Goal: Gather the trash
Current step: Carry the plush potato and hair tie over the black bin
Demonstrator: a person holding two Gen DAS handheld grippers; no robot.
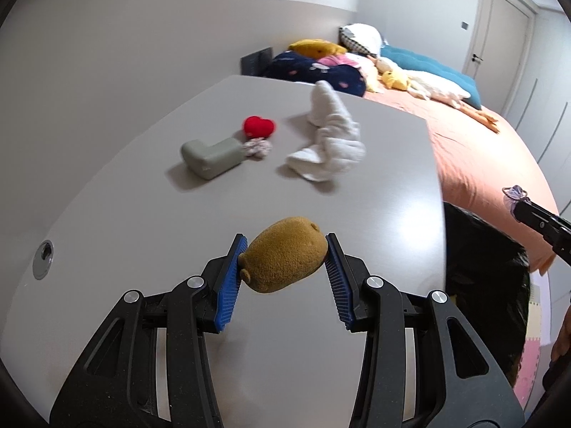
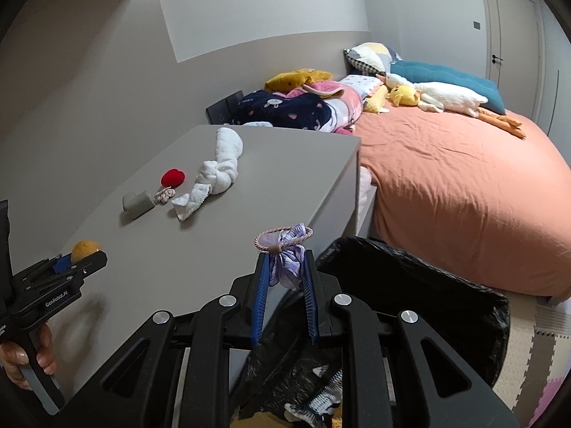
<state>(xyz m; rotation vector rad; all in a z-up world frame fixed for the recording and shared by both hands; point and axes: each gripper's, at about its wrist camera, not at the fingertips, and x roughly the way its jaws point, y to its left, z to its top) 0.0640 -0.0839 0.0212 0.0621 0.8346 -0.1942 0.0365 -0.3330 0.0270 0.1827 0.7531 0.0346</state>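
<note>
A: Start at the left of the left wrist view. What is on the desk [image 1: 150, 192]?

B: A round hole sits at the far left edge. Toward the upper middle lie a grey-green block [image 1: 210, 157], a red heart [image 1: 259, 126] just behind it, and a small crumpled scrap [image 1: 257, 148] touching the block's right end. Right of those is a knotted white towel [image 1: 330, 139].

A: And the left gripper [image 1: 283, 262]?

B: At the lower middle, its blue pads are closed on a brown fuzzy ball [image 1: 285, 254], held just above the desk.

A: Further right?

B: A bin lined with a black bag [image 1: 485, 271] stands off the desk's right edge, and the bed [image 1: 478, 164] with its orange sheet fills the upper right.

A: Now the right wrist view.

B: The left gripper and ball show small at the lower left. In the lower middle, the right gripper [image 2: 285, 280] pinches a purple hair tie [image 2: 285, 256], its jaws narrow around the fabric bow. It hangs at the bin's left rim, beside the desk corner. Some scraps lie inside the bag at the bottom of the frame.
</note>
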